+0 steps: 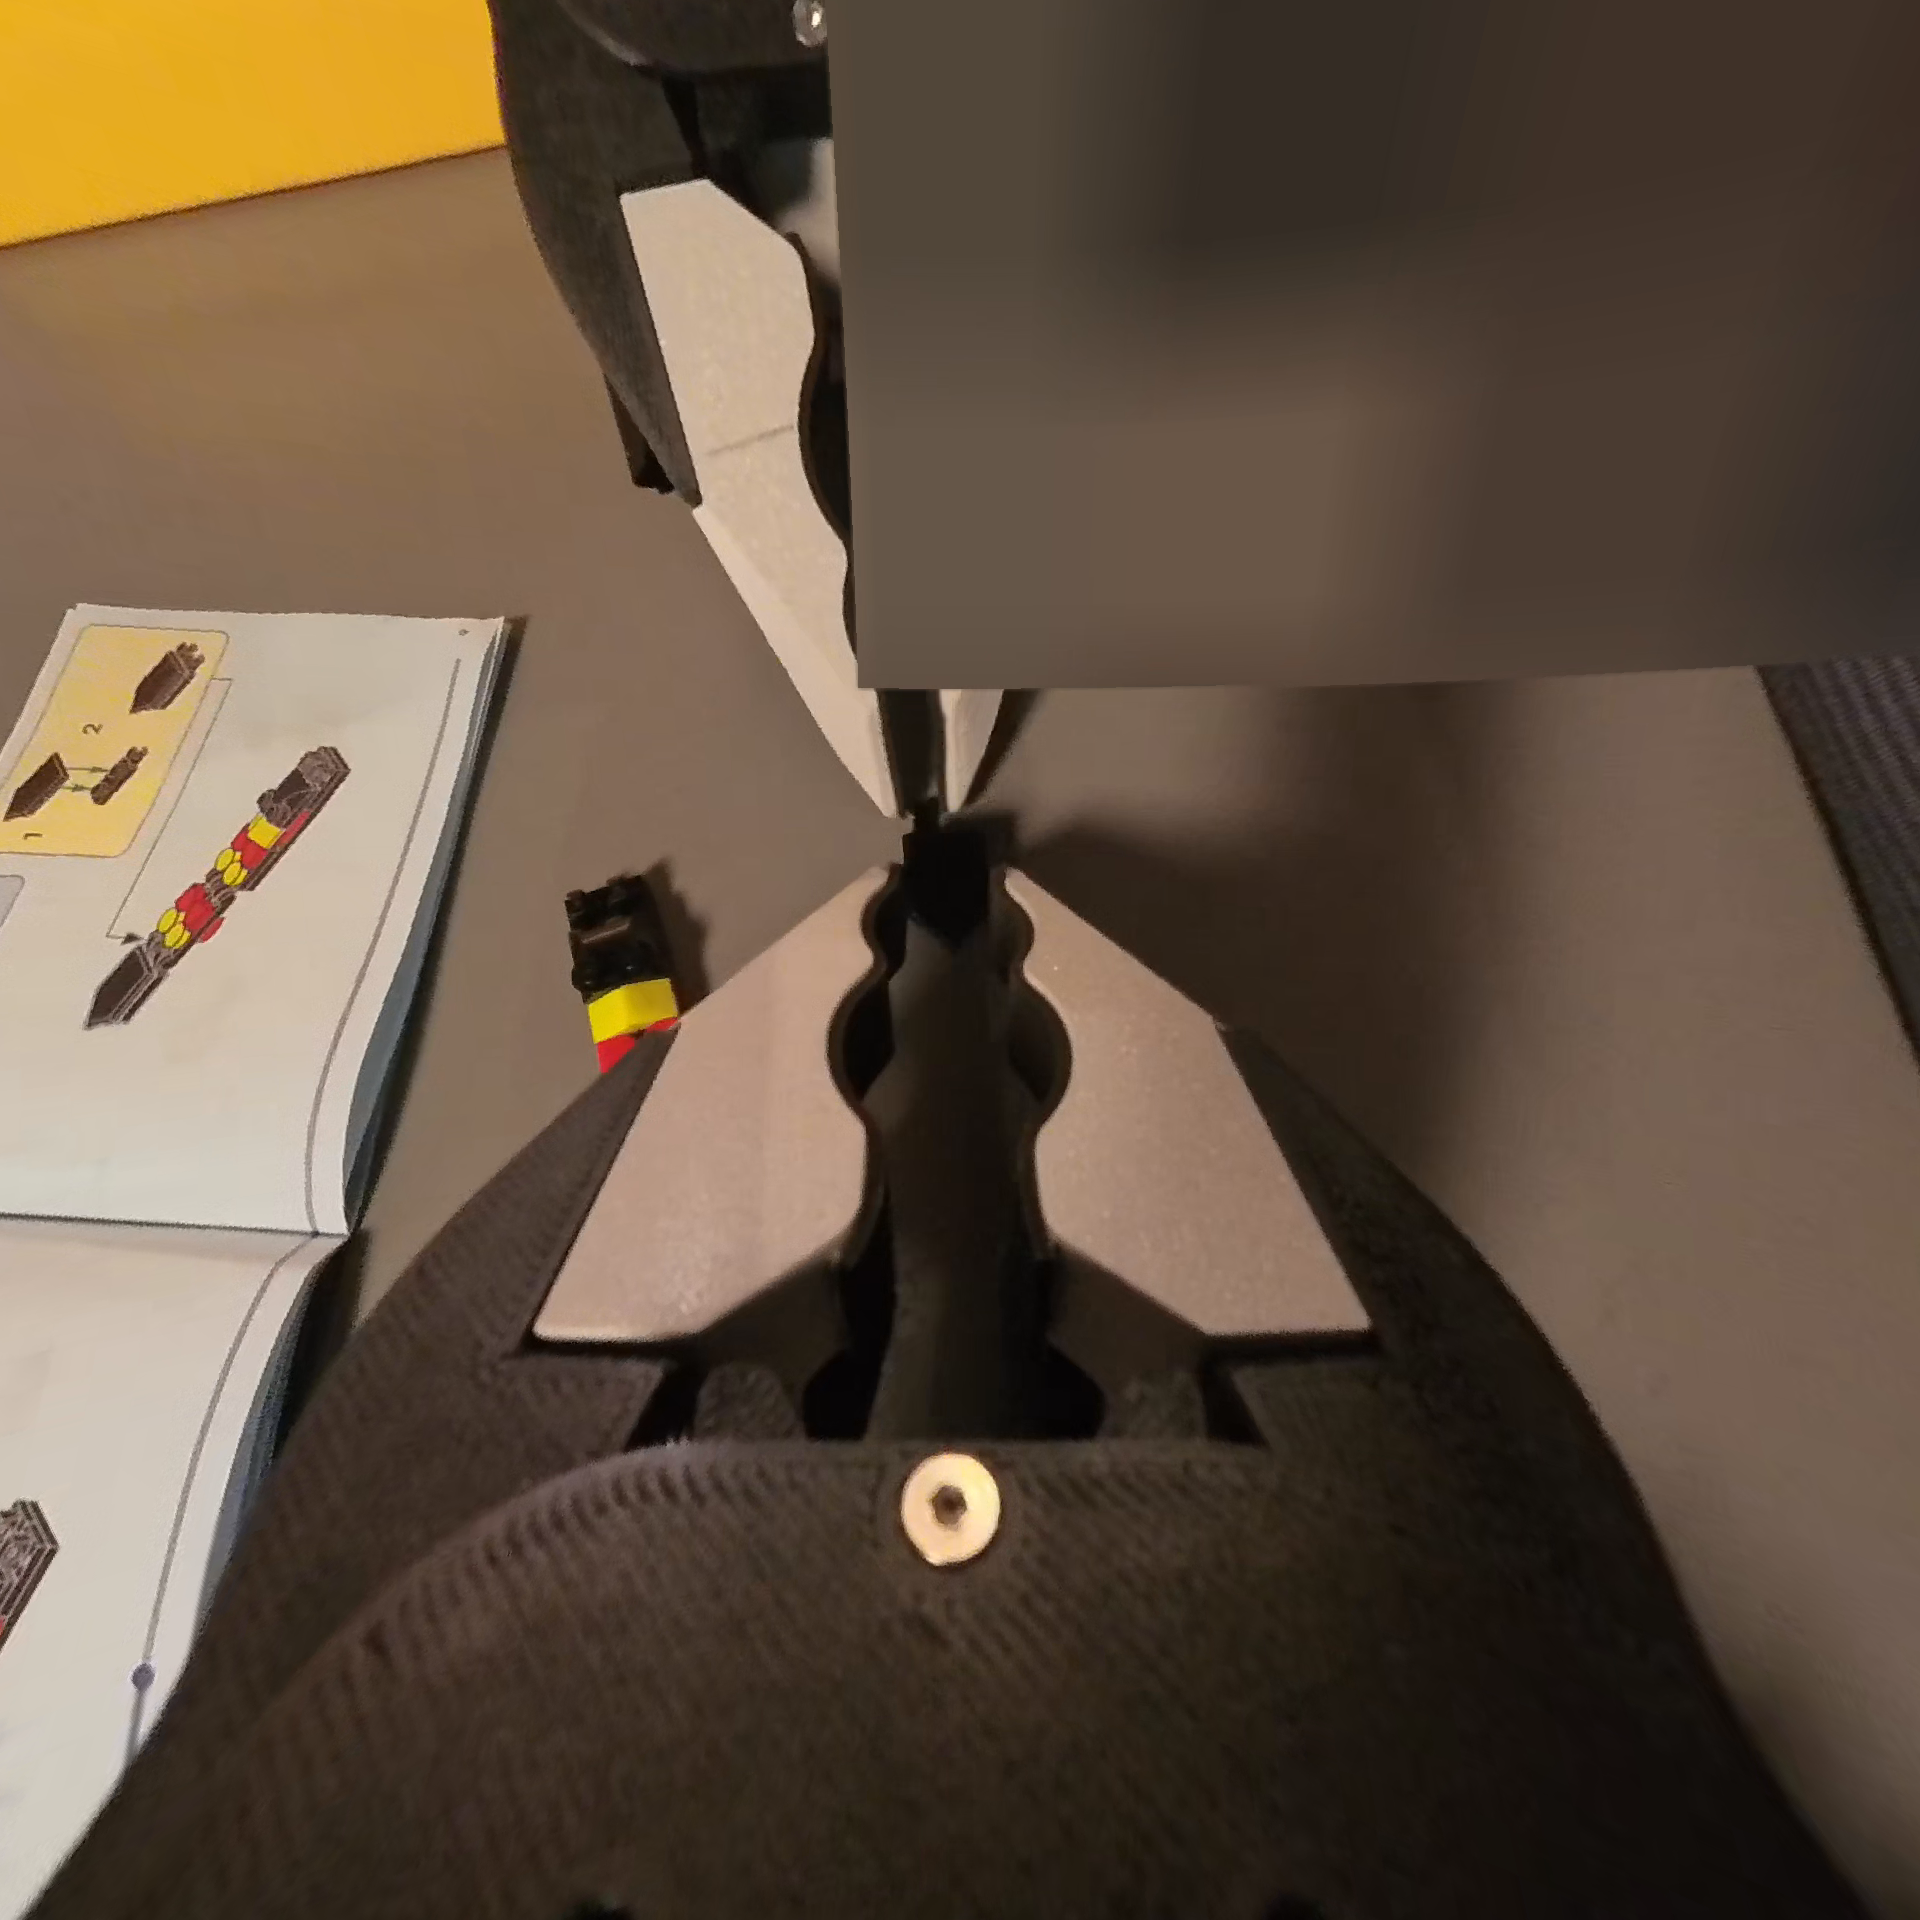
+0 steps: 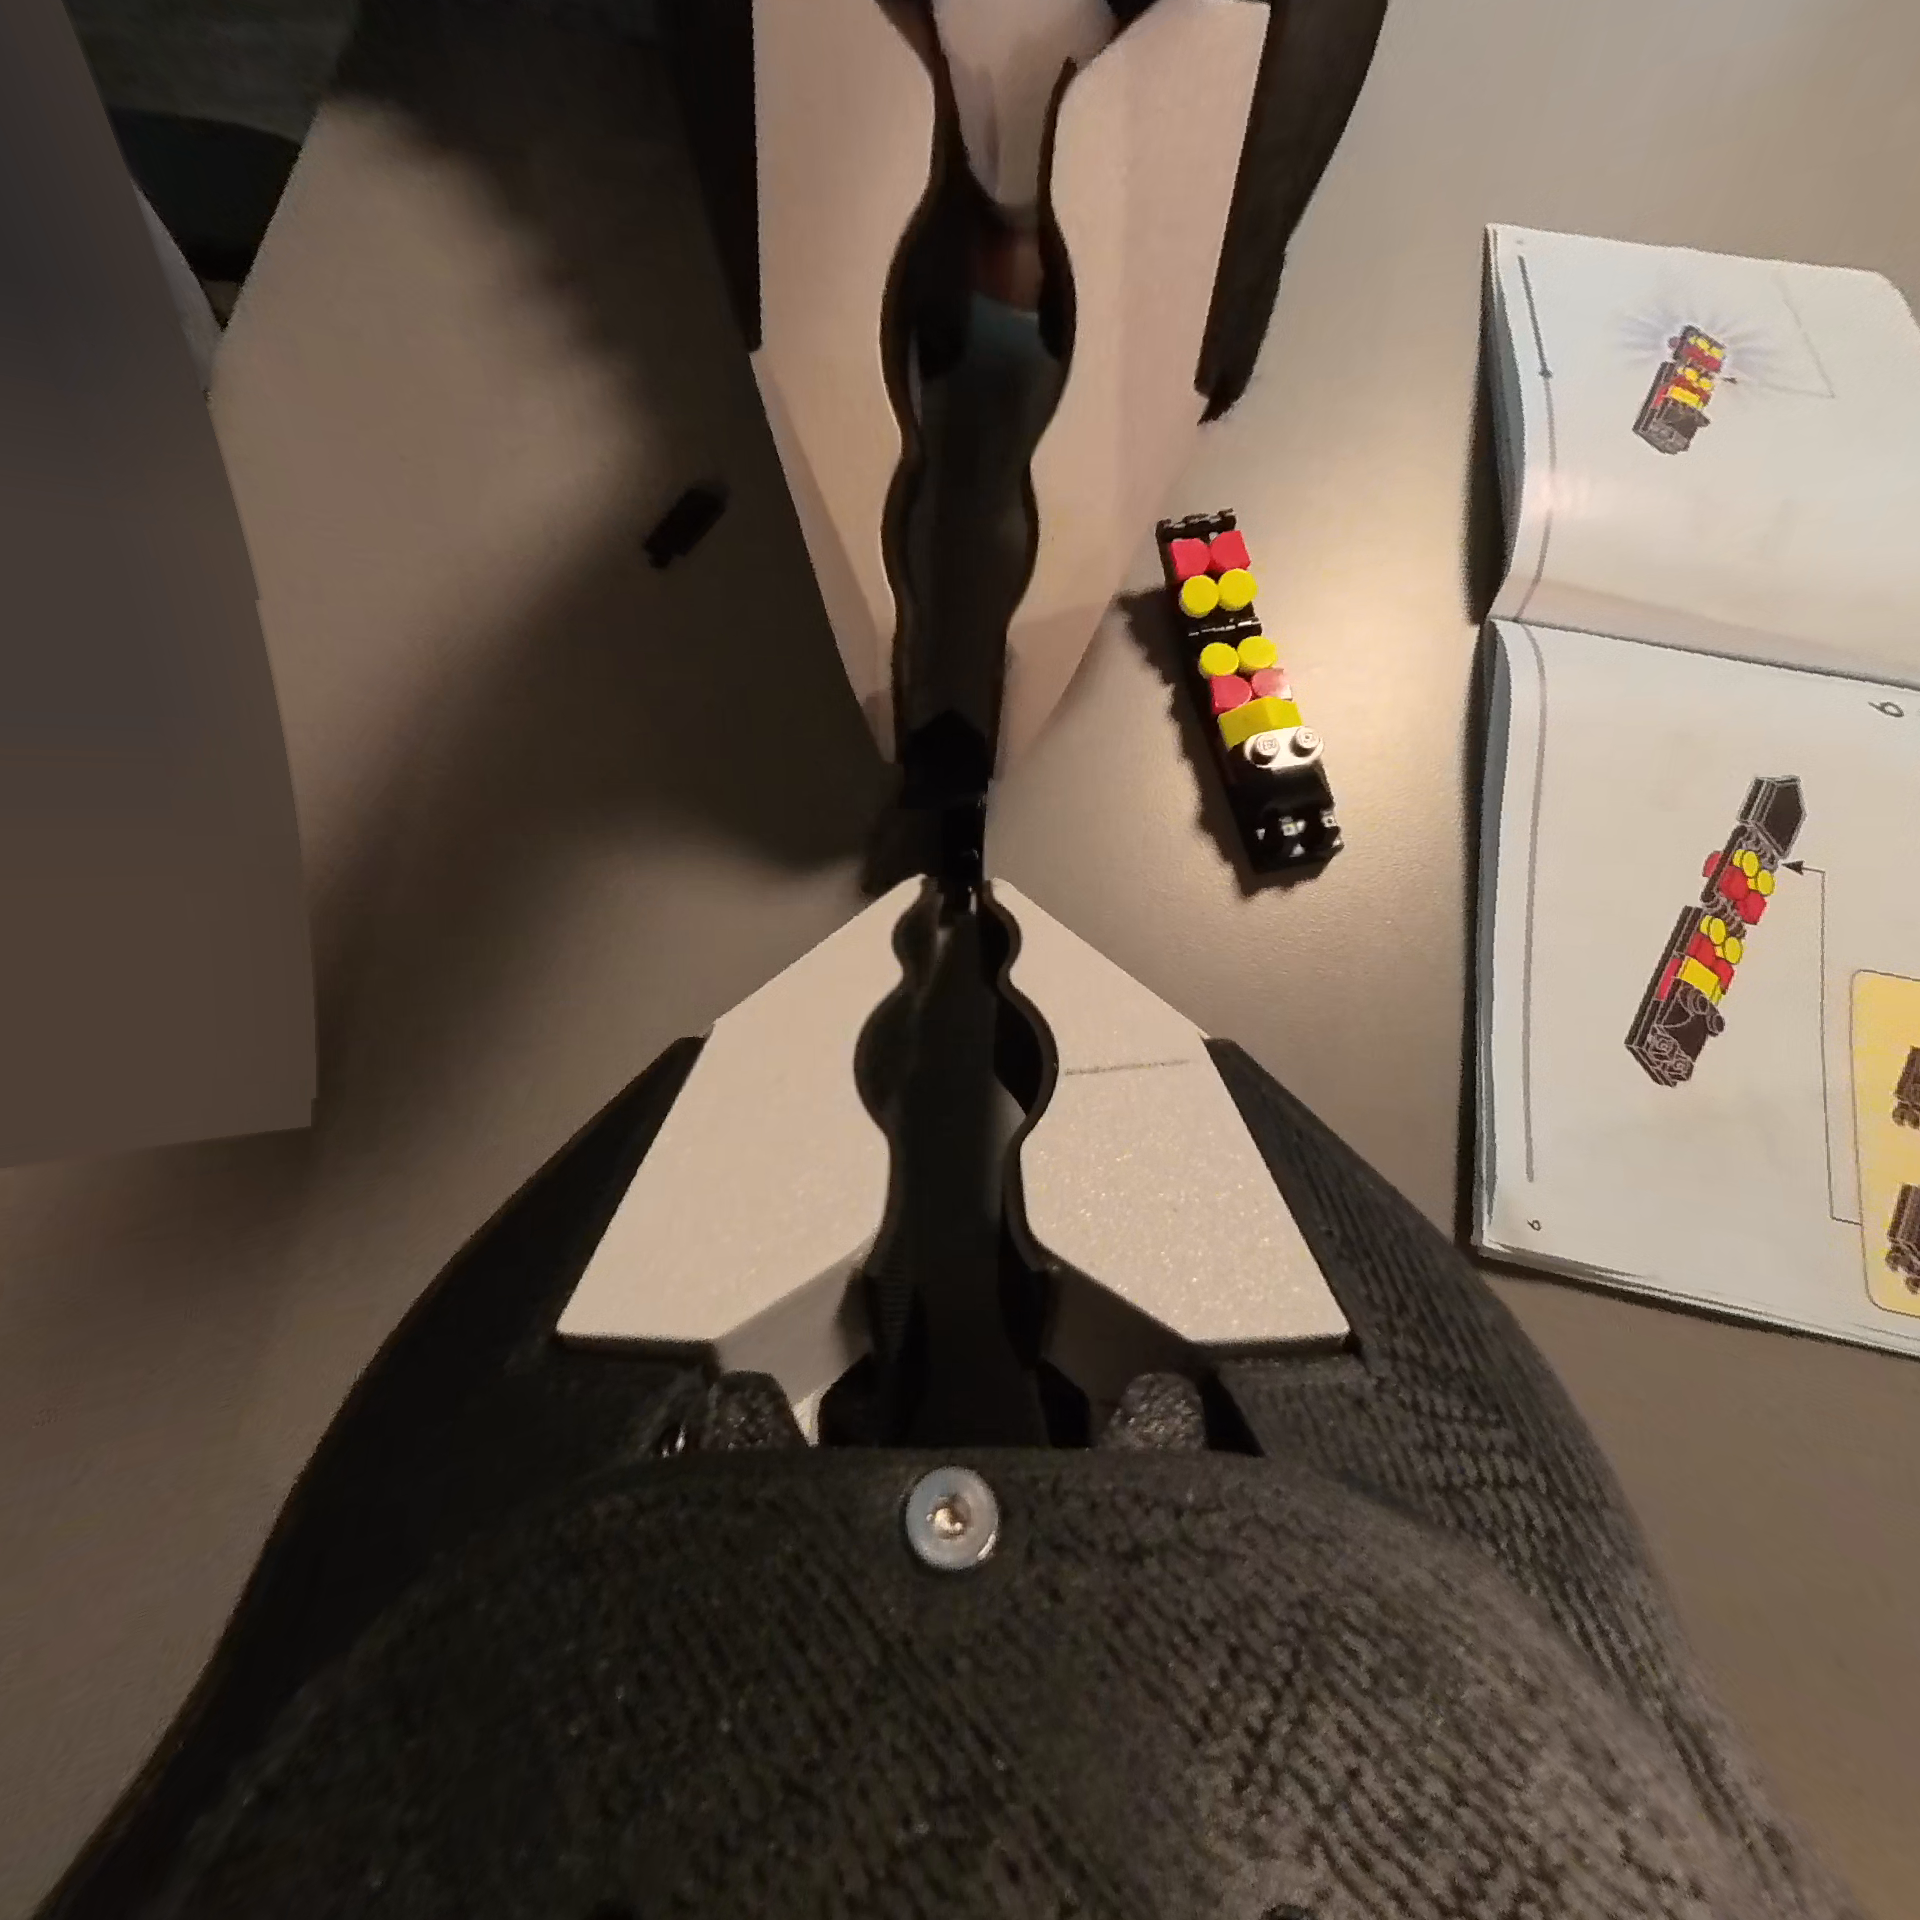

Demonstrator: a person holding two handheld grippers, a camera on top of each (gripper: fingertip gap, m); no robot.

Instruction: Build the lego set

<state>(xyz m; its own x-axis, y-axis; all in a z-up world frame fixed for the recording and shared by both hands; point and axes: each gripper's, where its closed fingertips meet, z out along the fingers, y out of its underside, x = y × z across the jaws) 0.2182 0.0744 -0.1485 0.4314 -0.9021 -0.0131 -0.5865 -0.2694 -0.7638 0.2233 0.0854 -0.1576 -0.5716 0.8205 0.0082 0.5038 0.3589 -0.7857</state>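
My left gripper [image 1: 943, 883] and my right gripper [image 2: 958, 896] meet tip to tip above the grey table. The left one is shut on a small black Lego piece [image 1: 943, 896], which also shows in the right wrist view [image 2: 943, 764]. The right one is shut on another small black piece [image 2: 964, 844], and the two pieces touch. In the left wrist view the right gripper [image 1: 928, 816] comes down from above. The long black Lego build [image 2: 1250, 686] with red and yellow studs lies flat on the table to the side, and its end shows in the left wrist view [image 1: 621, 961].
The open instruction booklet [image 2: 1704, 727] lies beyond the build and also shows in the left wrist view [image 1: 208, 935]. A loose small black piece [image 2: 686, 525] lies on the table. A yellow box [image 1: 208, 104] stands at the far left. Dark fabric [image 1: 1849, 790] lies past the table's right edge. Both grippers' tips are close together, under 4 cm apart.
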